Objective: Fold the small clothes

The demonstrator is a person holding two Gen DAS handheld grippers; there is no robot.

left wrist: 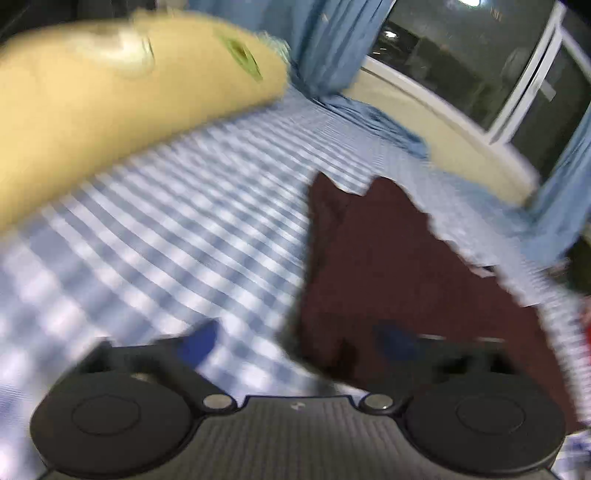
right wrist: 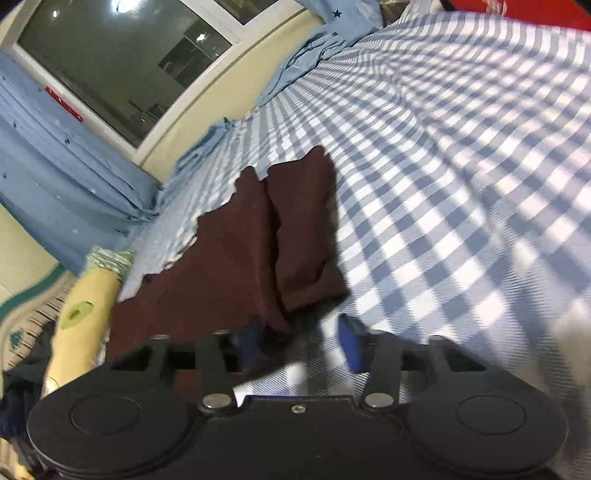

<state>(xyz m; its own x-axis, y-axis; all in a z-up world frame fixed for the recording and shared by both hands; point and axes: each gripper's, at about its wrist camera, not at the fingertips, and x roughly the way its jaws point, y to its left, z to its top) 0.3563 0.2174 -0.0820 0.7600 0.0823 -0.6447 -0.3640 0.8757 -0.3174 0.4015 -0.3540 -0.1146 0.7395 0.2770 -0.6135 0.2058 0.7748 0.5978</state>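
Blue-padded fingers of the left gripper spread wide just above the bed, nothing clamped between them: one pad over the checked sheet, the other over the near edge of the dark maroon garment. Right gripper likewise parted, less widely, jaws straddling the garment's near corner without pressing on it; left pad lost in blur against the cloth, right pad over bare sheet.

One small garment only, deep maroon, almost brown under the room light, lying flat on the blue-and-white checked sheet near the window side of the bed. Folded once lengthwise, by the look of the right wrist view: a narrower panel laid over a wider layer, with a straight crease between them and a ragged, stepped outline along the far edge. Fabric matte, no print visible.

Further out, one long yellow bolster with a green patch, lying across the bed to the left of the garment and well apart from it. Blue curtains with small stars bunched at the bed's far edge, below a dark window in a white frame. Cream wall beneath the sill. Something red at the bed's far corner, too cropped to identify. Striped rug and a heap of dark cloth on the floor beside the bolster's end.
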